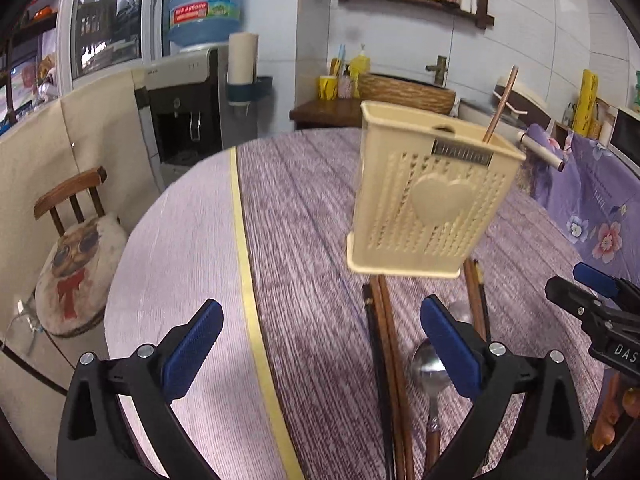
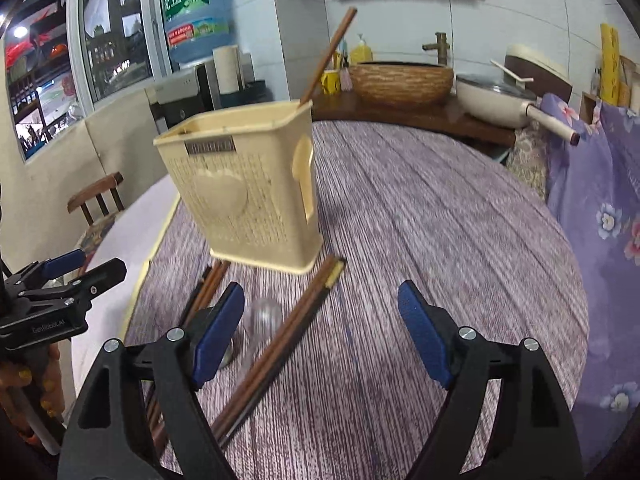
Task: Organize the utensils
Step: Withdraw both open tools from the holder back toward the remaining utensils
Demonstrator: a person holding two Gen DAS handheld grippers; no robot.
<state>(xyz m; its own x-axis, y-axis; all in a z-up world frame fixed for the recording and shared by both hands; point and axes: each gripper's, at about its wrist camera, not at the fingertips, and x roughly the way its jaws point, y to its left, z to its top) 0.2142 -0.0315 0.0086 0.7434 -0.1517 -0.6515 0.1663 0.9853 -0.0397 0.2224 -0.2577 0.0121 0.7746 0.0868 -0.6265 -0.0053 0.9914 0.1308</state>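
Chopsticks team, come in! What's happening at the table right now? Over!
Left gripper and right gripper open, empty. One chopstick in cream holder; chopstick pairs and spoon on table. Nothing blocking.

White tiled wall, wooden shelf, water dispenser, window, wooden chair.

table: open cloth right of utensil holder. holder stands mid-table, one chopstick jutting from it. chopsticks and spoon lie across the near approach.
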